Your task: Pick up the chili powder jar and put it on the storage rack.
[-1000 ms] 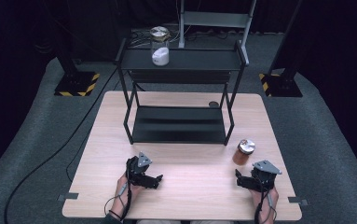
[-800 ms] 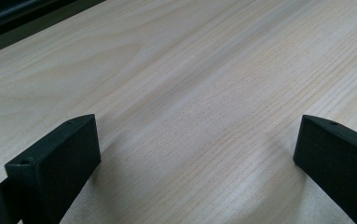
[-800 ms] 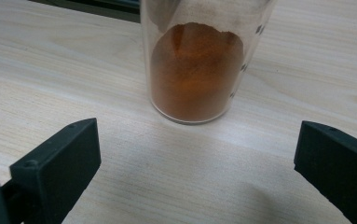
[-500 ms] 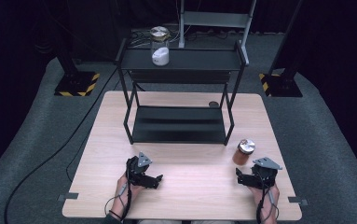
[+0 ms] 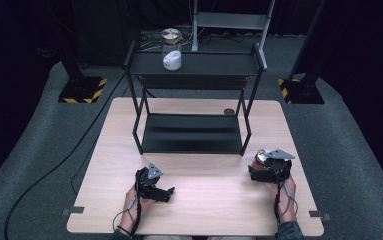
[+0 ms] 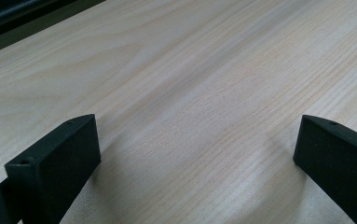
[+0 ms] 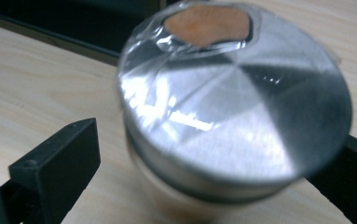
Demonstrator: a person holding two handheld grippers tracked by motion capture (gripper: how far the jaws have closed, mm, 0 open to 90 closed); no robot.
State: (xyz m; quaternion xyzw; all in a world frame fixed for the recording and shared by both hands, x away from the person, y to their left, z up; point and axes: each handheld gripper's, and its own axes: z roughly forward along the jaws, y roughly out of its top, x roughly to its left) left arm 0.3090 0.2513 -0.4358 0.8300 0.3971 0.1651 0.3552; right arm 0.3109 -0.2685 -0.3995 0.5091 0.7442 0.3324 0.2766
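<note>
So the right gripper [image 7: 204,186] is right up on a jar with a shiny metal lid [image 7: 234,93], jaws spread wide on either side of it and not clamped yet as far as I can tell, one jaw standing clear of the glass and the other mostly tucked behind the lid so I can't say if it touches. The jar sits on the wooden table [image 5: 204,210] near its right edge, just in front of the right front leg of the black two-tier shelf rack [image 5: 194,132], and from the high view the gripper covers most of it. I'd call this the very start of the job: the approach looks done, the grab itself isn't, and wherever the jar is meant to go (my guess is the rack) is all still ahead. The left gripper [image 6: 195,154] is doing nothing much, jaws wide apart over bare tabletop with nothing between them, parked near the front middle of the table. There's a second jar with white stuff in it [image 5: 171,52] up on the top shelf of the rack, left end, well away from both hands. Surface is pale wood grain, clean and flat, so the jar should stand steady. Room is dark, grey carpet floor [image 5: 39,150], black stands with yellow-black hazard striped bases [image 5: 81,92] either side, a cable snaking across the floor on the left
</note>
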